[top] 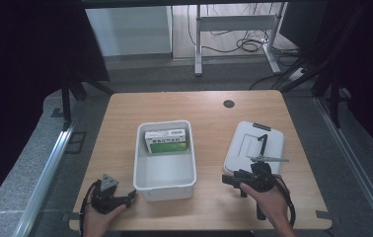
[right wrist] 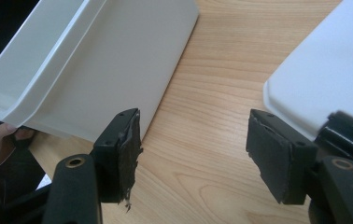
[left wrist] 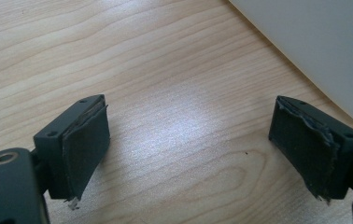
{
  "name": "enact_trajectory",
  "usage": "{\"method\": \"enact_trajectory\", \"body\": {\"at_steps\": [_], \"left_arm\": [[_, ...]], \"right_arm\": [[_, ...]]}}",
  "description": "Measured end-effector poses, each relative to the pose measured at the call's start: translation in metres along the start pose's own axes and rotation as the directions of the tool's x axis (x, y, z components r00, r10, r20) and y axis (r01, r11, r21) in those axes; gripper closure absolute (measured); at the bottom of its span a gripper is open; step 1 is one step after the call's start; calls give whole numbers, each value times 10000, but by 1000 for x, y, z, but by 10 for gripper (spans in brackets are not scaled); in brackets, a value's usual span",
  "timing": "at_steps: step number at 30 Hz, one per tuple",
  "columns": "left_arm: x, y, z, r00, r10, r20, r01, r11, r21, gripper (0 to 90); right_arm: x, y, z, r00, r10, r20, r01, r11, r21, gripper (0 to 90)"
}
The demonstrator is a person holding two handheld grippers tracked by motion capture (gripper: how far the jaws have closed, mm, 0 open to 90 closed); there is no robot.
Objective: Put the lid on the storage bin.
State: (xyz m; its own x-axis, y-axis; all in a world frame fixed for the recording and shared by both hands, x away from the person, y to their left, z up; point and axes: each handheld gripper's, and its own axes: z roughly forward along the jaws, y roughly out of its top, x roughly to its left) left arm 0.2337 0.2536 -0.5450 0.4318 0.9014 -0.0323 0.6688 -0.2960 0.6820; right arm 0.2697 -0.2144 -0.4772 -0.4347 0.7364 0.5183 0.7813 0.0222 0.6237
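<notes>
A white plastic bin (top: 165,178) stands mid-table with a green and white box (top: 167,140) leaning inside at its far end. A white lid (top: 247,148) lies flat to its right. My left gripper (top: 130,195) rests open on the table by the bin's near left corner; in the left gripper view its jaws (left wrist: 188,149) frame bare wood, the bin wall (left wrist: 324,46) at upper right. My right gripper (top: 230,180) is open between bin and lid at the near side; its own view (right wrist: 193,154) shows the bin wall (right wrist: 118,70) left and the lid (right wrist: 324,79) right.
The wooden table (top: 209,108) has a round black cable hole (top: 229,103) at the far side. A black clip (top: 262,144) lies on the lid. Beyond the table are a metal desk frame (top: 234,29) and floor cables (top: 246,45).
</notes>
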Motion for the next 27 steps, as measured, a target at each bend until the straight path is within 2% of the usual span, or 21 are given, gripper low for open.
{"method": "enact_trajectory", "body": {"at_steps": [7, 18, 23, 27], "left_arm": [[0, 0, 0, 10000, 1, -2, -1, 10000, -3, 124], [0, 0, 0, 10000, -4, -16, 4, 10000, -9, 127], [0, 0, 0, 10000, -10, -15, 10, 10000, -11, 127], [0, 0, 0, 10000, -12, -13, 12, 10000, -16, 127]], "right_arm": [[-2, 2, -4, 10000, 58, -19, -59, 9999, -124, 370], [1, 11, -9, 9999, -161, -9, 161, 9996, -216, 378], [3, 20, -14, 9999, -158, 0, 158, 9994, -303, 380], [5, 31, -19, 9996, -224, 199, 229, 9993, -288, 389]]}}
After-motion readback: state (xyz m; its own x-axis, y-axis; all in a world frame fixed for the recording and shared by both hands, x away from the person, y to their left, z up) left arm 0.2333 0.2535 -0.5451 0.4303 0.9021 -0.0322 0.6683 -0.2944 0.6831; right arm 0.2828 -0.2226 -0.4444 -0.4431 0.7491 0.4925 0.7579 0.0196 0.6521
